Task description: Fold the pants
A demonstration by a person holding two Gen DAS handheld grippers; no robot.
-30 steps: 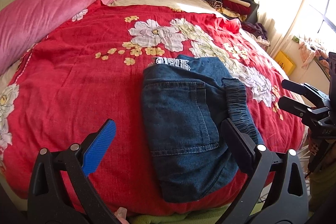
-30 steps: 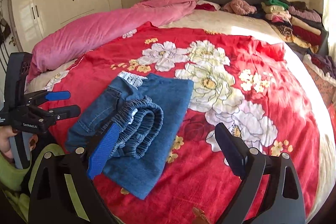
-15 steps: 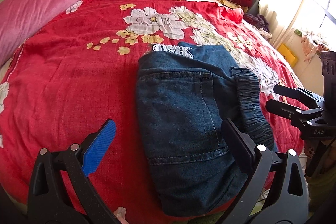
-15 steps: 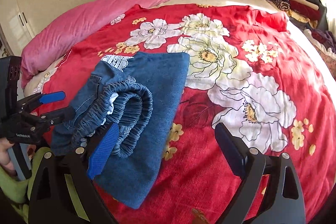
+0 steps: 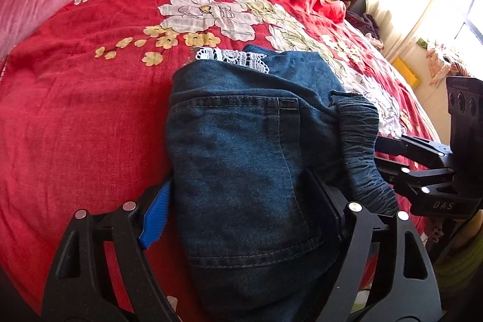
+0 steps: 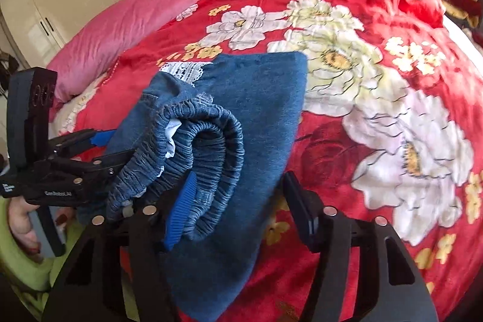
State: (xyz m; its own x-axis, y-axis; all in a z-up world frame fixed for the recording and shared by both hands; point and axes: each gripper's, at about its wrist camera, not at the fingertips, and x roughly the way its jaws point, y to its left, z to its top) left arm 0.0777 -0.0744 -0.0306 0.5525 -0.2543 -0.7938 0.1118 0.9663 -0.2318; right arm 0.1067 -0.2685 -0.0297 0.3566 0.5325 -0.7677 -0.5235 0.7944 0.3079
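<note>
On the red floral bedspread (image 5: pixel 75 116) lie your folded blue denim pants (image 5: pixel 241 165), both tongs just closing around them: left tongs (image 5: pixel 241 201) straddling the pocket side, right tongs (image 6: pixel 238 201) the elastic waistband (image 6: pixel 208 141), neither visibly clamped.

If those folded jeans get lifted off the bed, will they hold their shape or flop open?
Probably flop: the folded jeans are soft denim, and their layers already sag and bulge. The gathered elastic waistband curls loosely, so it would likely droop. Denim looks fairly heavy and rough rather than slippery, so a grip should hold.
</note>
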